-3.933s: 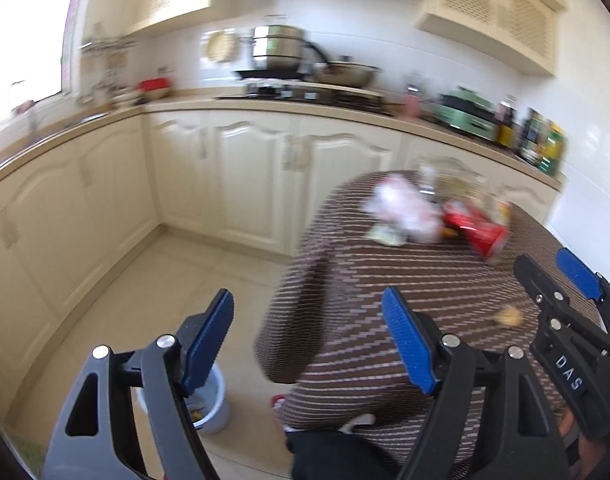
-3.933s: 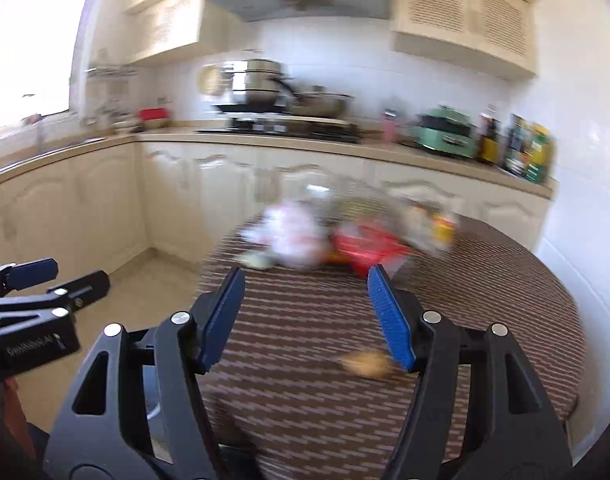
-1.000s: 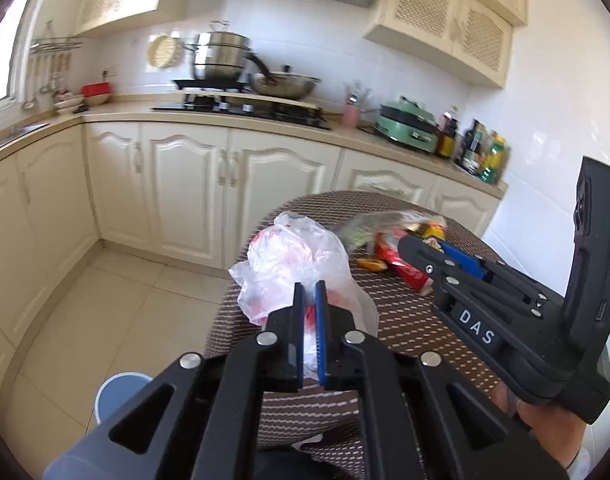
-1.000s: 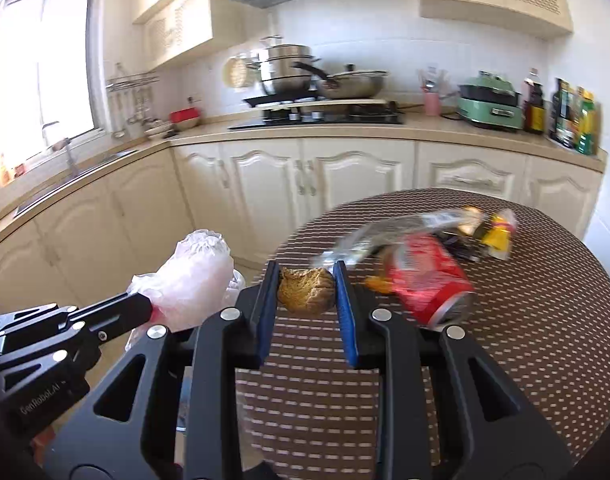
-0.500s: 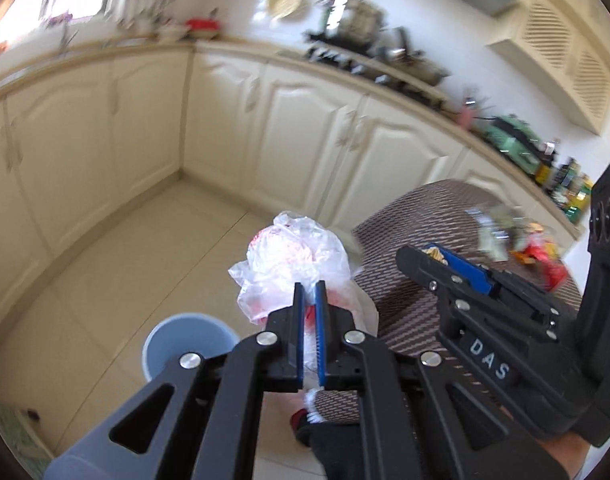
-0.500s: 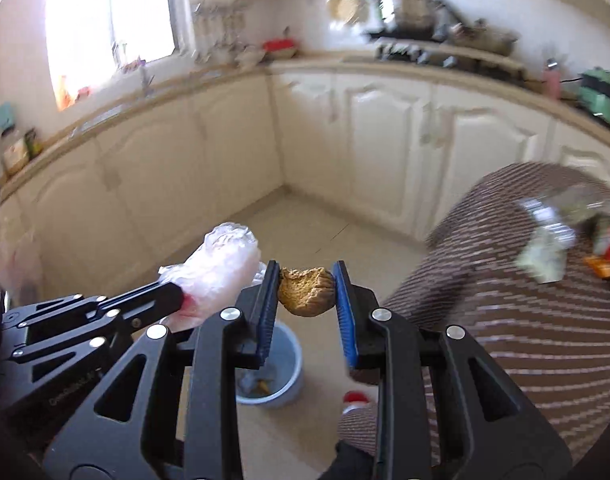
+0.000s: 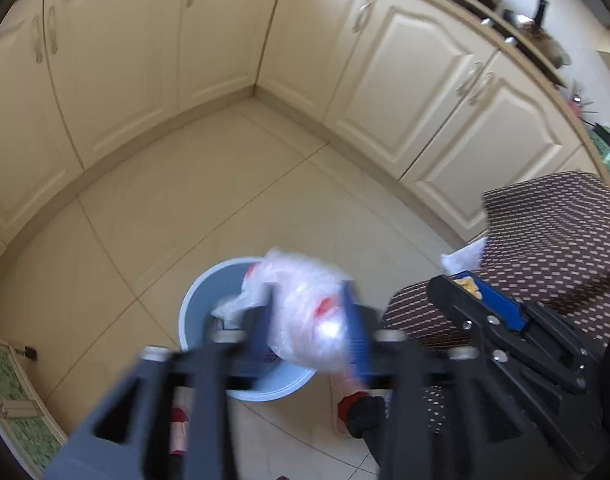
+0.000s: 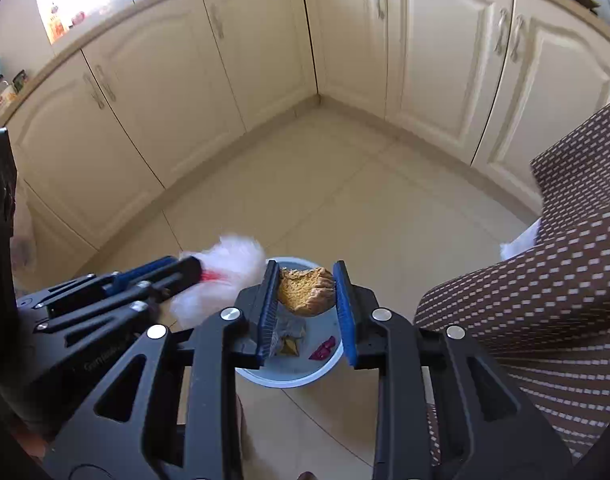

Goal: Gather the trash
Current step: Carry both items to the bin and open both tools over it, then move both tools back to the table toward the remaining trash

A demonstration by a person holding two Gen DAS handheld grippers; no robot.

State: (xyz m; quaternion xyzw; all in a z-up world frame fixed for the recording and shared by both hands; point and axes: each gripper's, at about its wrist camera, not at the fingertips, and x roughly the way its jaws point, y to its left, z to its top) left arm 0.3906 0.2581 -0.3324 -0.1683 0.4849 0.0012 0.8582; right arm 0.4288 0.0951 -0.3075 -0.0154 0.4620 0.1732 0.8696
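A crumpled clear plastic bag with red print (image 7: 305,316) sat between the blurred fingers of the left gripper (image 7: 309,328), jaws parted wide around it, above a round pale-blue waste bin (image 7: 193,312) on the cream tiled floor (image 7: 233,200). The right gripper (image 8: 305,304), jaws partly open, gripped a brown chunk of bread (image 8: 305,290) over the same bin, beside a brown dotted tablecloth (image 8: 545,300).

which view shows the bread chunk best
The right wrist view: the bread chunk sits sharp and centered in the right claw, above the bin. The left wrist view shows only a yellowish sliver of it.
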